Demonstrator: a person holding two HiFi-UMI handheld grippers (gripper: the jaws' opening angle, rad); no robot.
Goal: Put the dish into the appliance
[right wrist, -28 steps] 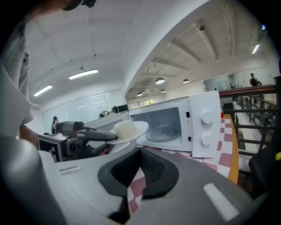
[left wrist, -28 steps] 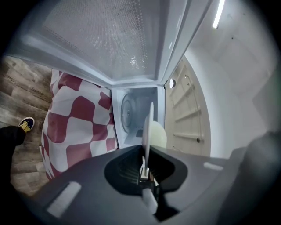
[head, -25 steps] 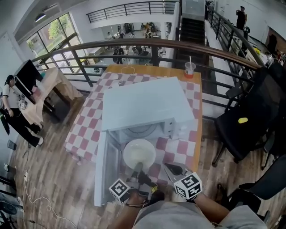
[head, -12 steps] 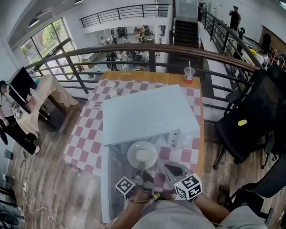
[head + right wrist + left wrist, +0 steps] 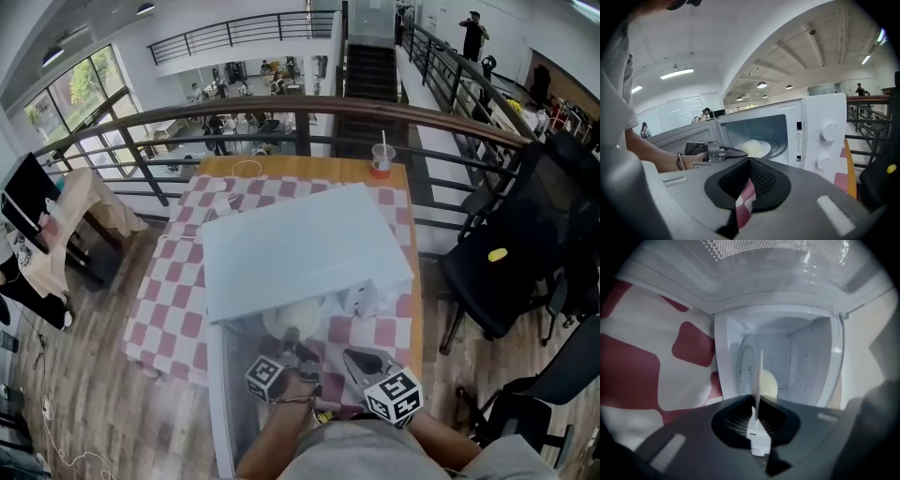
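DISH: white round plate [image 5: 292, 319] with pale food, partly inside open white microwave oven [image 5: 300, 248] | LEFT: left gripper [image 5: 757, 405] fingers closed on plate rim | RIGHT: right gripper [image 5: 750, 161] fingers closed, empty, over red-and-white checked table [image 5: 169, 300]

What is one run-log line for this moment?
left gripper: shut on dish rim | dish: inside microwave cavity | door: open | right gripper: shut, empty, in front of microwave
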